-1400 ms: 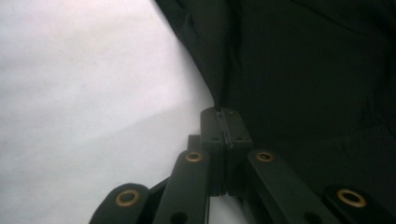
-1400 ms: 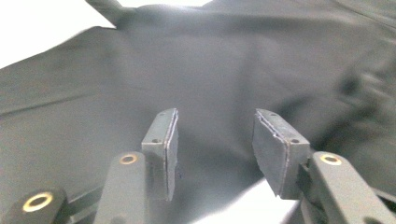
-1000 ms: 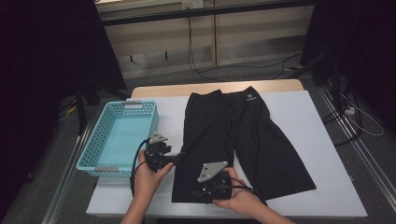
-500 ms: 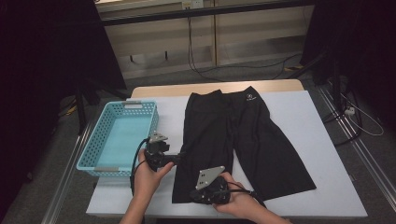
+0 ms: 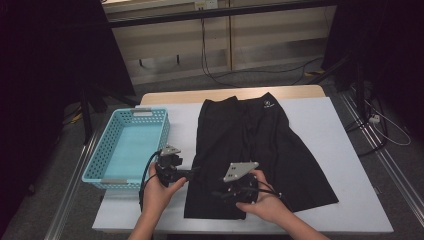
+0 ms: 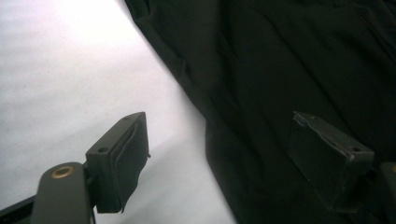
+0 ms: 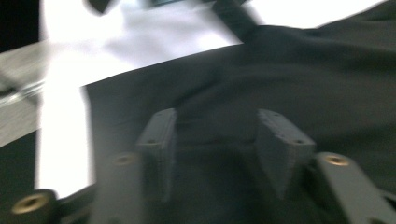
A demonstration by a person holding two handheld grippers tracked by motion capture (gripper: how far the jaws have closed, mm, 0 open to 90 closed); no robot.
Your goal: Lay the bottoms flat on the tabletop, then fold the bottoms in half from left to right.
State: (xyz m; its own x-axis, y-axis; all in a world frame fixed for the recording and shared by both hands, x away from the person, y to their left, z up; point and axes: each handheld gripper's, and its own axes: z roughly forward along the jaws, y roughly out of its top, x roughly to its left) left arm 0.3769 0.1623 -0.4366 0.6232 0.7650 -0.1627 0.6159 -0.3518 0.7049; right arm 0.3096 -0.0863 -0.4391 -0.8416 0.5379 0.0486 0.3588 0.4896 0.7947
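**Ana:** Black fabric, a pair of shorts, lies spread flat across the white table, its waistband at the far edge and its hems toward the person. The blue basket stands just beside it on the left. Both grippers sit at the near left hem.

**Ben:** How do the jaws stand?

**Ana:** The left gripper has its jaws wide apart, and they have just been opening further; one pad hangs over bare table, the other over cloth, so the side edge of the shorts runs between them without being pinched. The right gripper has its jaws parted too, having just opened after a brief close, with nothing clamped. Cloth lies under and ahead of them, though that view is blurred.

**Ben:** So what makes a good grab here?

**Ana:** Judging by the layout, the step looks like taking hold of the near hem to fold. The left gripper should slide one pad under the edge so both layers come up together. The right one should bite close to the hem rather than mid-panel, or it may lift only the top layer. Matching heights would keep the fold line straight.
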